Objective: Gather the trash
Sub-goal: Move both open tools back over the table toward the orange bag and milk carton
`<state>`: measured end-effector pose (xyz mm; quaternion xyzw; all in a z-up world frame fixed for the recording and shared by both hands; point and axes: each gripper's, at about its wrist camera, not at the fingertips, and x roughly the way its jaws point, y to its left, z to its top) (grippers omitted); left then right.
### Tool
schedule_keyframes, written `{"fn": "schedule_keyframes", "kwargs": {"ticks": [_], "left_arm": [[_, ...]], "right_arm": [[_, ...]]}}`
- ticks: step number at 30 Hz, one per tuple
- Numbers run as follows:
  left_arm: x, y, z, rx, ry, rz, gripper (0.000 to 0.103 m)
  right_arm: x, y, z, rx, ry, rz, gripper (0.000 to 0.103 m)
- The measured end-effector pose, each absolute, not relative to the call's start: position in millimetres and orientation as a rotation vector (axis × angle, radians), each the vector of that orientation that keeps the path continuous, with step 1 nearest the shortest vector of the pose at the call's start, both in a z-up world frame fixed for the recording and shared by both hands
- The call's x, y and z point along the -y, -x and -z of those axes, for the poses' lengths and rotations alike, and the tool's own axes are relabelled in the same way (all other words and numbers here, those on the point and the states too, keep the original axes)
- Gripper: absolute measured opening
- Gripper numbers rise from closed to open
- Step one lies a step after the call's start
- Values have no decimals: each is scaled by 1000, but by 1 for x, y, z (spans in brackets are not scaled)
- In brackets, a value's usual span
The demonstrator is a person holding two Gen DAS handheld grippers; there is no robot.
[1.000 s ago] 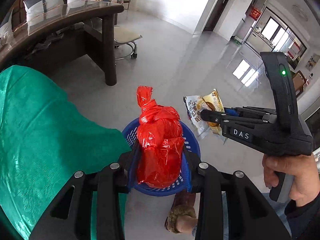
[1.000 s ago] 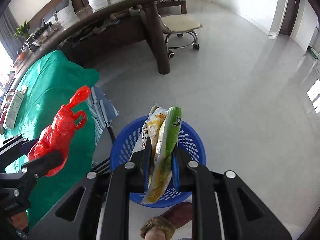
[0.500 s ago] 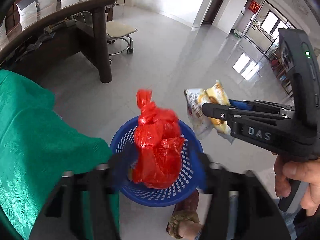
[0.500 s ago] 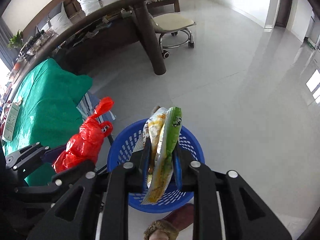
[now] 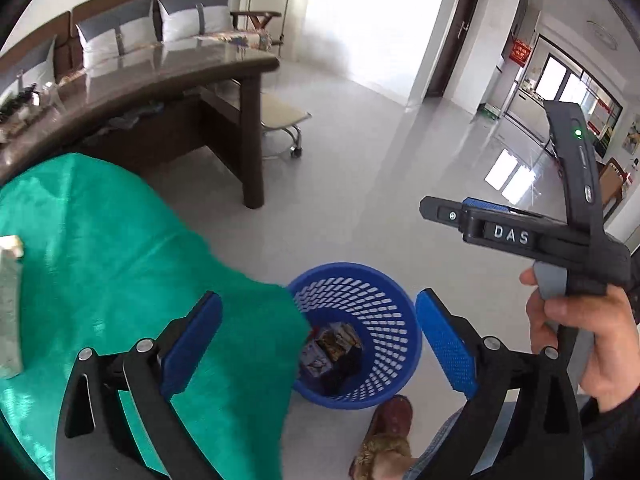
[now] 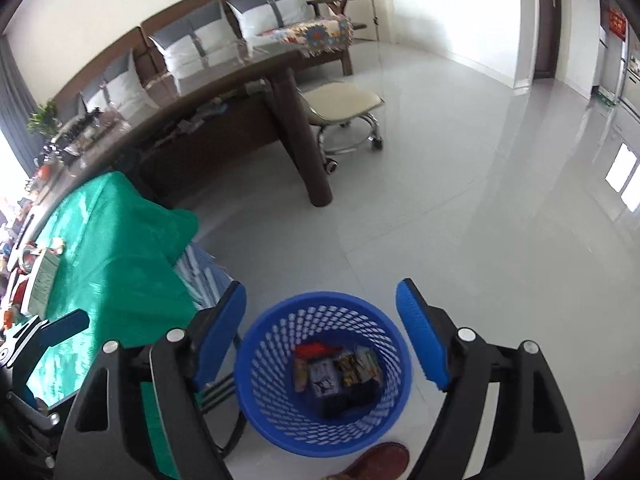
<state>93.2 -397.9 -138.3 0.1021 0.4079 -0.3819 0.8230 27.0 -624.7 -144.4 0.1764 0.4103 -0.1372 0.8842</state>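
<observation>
Left tongs: jaws opening, blue pads spread wide, nothing between them; they hang over the edge of the green cloth and the basket.
Right tongs: jaws opening, nothing held; the basket lies straight below the gap between the pads.
Right hand: wrapped round the grip of the right tongs, seen from the left wrist camera, off to the right of the basket.
Blue basket: perforated plastic, upright on the grey tiled floor, just beside the draped worktop.
Trash: snack wrappers and a scrap of red plastic bag lie at the bottom of the basket.
Green cloth: covers the worktop and hangs down next to the basket's rim.
Shoe: brown, on the floor touching the basket's near side.
</observation>
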Motion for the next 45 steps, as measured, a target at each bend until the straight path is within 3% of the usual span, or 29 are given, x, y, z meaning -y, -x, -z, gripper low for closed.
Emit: {"fn": "schedule_keyframes", "kwargs": {"ticks": [9, 18, 27, 45], "left_arm": [[232, -108, 141, -920, -145, 506, 98], [91, -135, 149, -955, -77, 222, 98], [39, -149, 166, -990, -56, 111, 98], [23, -146, 153, -961, -28, 152, 98]], "right_arm": [[526, -45, 121, -811, -290, 114, 90], [381, -82, 131, -850, -96, -113, 92], [293, -101, 157, -931, 40, -143, 92], [283, -120, 172, -974, 39, -113, 99]]}}
